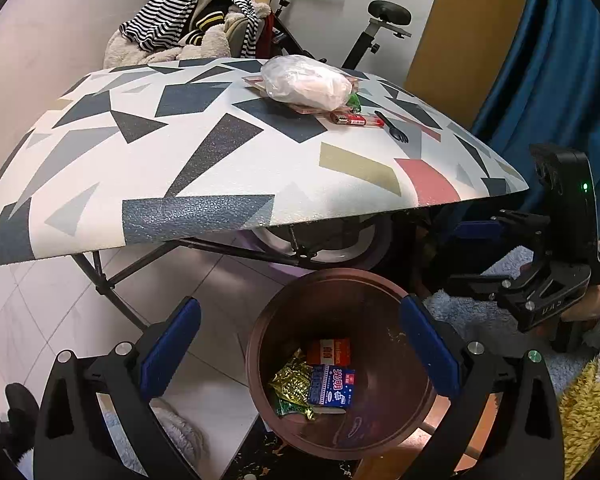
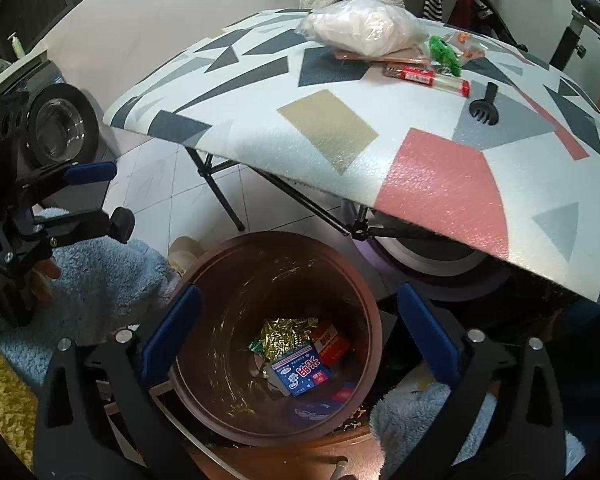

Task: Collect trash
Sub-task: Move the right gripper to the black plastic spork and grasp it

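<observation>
A brown round bin stands on the floor below the table's front edge. Inside lie a blue carton, a gold wrapper and a red box. On the patterned table lie a white plastic bag, a red wrapper, a green wrapper and a black spork. My left gripper and right gripper are open and empty above the bin.
An exercise bike draped with striped clothes stands behind the table. A pet bowl sits on the floor at left. Blue and yellow fluffy rugs lie around the bin. A blue curtain hangs at right.
</observation>
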Demonstrator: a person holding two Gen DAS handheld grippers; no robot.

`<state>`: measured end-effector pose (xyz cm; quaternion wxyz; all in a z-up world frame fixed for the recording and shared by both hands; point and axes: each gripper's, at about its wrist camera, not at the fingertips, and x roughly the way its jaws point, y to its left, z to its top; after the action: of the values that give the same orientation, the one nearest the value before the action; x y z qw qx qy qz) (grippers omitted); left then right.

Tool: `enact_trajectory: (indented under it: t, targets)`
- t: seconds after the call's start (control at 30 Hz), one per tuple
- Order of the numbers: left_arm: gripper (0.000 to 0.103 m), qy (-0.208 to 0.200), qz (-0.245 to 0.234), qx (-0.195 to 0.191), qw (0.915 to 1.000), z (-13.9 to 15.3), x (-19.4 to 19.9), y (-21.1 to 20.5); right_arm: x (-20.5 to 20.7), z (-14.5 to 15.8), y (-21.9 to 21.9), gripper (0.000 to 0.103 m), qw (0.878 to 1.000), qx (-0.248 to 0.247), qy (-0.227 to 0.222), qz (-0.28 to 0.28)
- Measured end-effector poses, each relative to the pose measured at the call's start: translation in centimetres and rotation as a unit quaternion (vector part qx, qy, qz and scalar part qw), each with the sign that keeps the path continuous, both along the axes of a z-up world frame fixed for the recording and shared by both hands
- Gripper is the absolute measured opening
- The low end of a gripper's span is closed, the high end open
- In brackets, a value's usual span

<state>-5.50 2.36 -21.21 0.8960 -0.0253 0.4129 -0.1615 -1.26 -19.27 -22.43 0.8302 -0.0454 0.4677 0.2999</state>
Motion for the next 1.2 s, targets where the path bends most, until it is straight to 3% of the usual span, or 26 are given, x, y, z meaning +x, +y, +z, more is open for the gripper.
enact_trajectory:
  t: [0.43,0.67,0.9,1.0,1.07,1.13,1.2]
  targets:
    - [0.097,-0.009,0.015,-0.042,0.999,1.6,1.5,1.3,2.1,2.6,-3.1,0.097,0.997,0.005,-0.039,-0.069]
    - [0.097,-0.02,-0.001,-0.016,0.9997,3.2,3.4,0.5,5.7,3.3,-5.2,0.097,0.995,-0.012,-0.036,-0.089]
    - [0.097,-0.024,0.03,-0.008,0.9992,4.7,6.4,1.4,9.9,3.7,-7.8,0.096,0.992,-0.012,-0.025,-0.124]
    - [0.097,-0.024,0.051,-0.018,0.9982,5.2,7.7,2.1,12.5,3.5,-8.5,0.074,0.989,-0.019,-0.02,-0.143]
    - [0.097,-0.025,0.063,-0.022,0.9975,5.4,8.2,2.5,13.7,3.4,-8.8,0.068,0.988,-0.016,-0.017,-0.154]
    - [0.097,-0.024,0.071,-0.025,0.9969,5.5,8.7,2.7,15.2,3.1,-9.0,0.049,0.986,-0.012,-0.012,-0.164]
    - [0.097,-0.025,0.074,-0.028,0.9965,5.5,9.0,2.8,16.3,2.8,-8.9,0.043,0.986,-0.009,-0.008,-0.167]
